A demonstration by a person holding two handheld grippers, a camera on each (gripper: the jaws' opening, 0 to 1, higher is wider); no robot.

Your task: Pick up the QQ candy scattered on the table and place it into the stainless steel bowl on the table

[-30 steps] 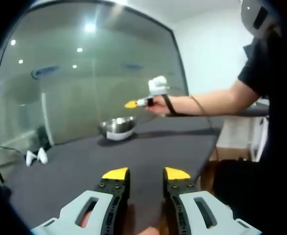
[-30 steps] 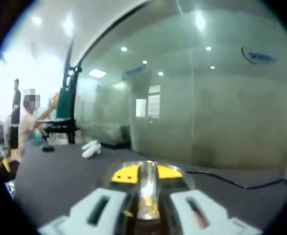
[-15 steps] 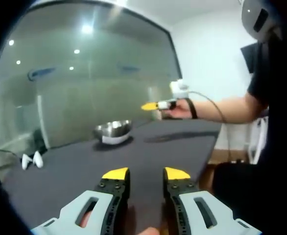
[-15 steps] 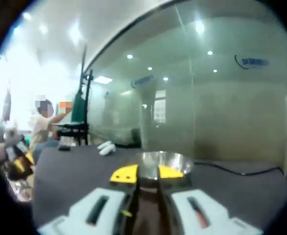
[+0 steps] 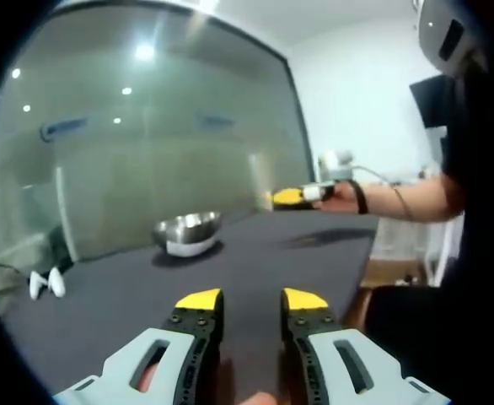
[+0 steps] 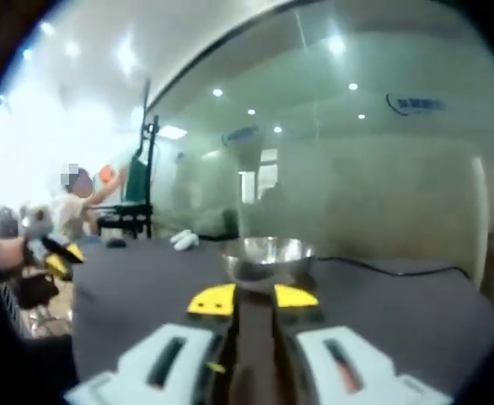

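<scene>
The stainless steel bowl sits at centre left of the left gripper view; it is probably light, rigid and slippery. The left gripper has its jaws a little apart and empty. The right gripper also holds nothing, jaws slightly apart.

The left gripper view looks from low over the near part of the dark table, along its own jaws, toward the bowl standing far off before the glass wall. The right gripper view faces the same bowl from nearer, also low over the table. Both views share the bowl, the tabletop, the glass wall and two white objects lying beyond.
</scene>
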